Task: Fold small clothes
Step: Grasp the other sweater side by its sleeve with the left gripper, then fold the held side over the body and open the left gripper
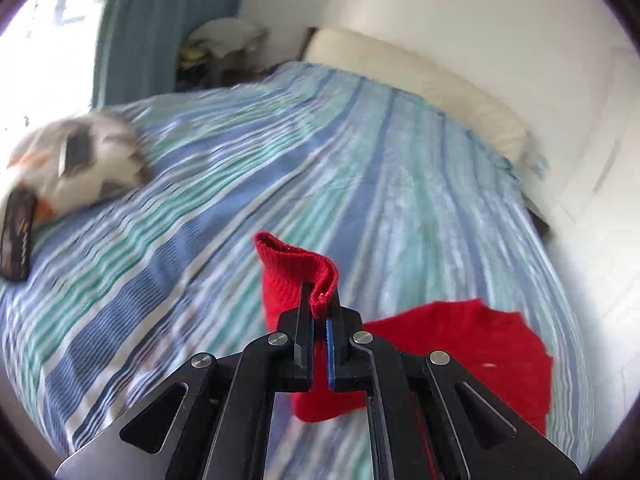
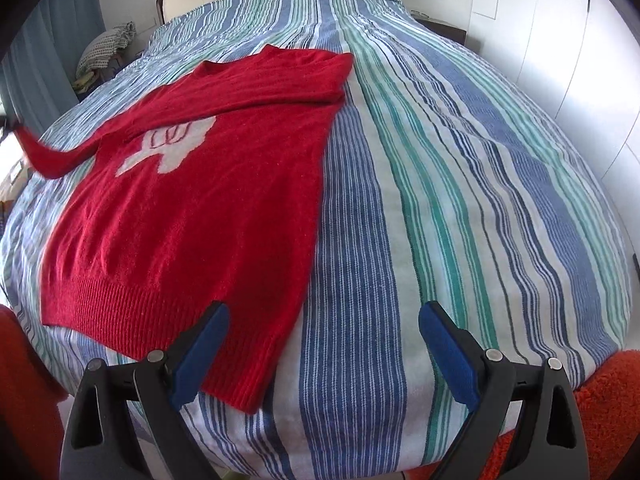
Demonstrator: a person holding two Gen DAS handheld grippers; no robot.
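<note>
A small red knit sweater (image 2: pixel 188 216) with a white motif on its chest lies flat on the striped bedspread (image 2: pixel 440 200). One sleeve is folded across the chest. The other sleeve (image 2: pixel 52 156) is lifted off the bed at the far left of the right wrist view. My left gripper (image 1: pixel 318 300) is shut on that sleeve's ribbed cuff (image 1: pixel 296 268), which stands up between the pads, with the sweater's body (image 1: pixel 460 356) below it. My right gripper (image 2: pixel 324 320) hangs open over the bed's near edge, its left finger above the sweater's hem, nothing between its jaws.
A cream headboard (image 1: pixel 420 80) runs along the white wall. A patterned pillow (image 1: pixel 80 164) and a dark flat object (image 1: pixel 18 240) lie at the bed's left side. Teal curtains (image 1: pixel 160 20) hang by a window. An orange rug (image 2: pixel 600 408) lies beyond the bed's near edge.
</note>
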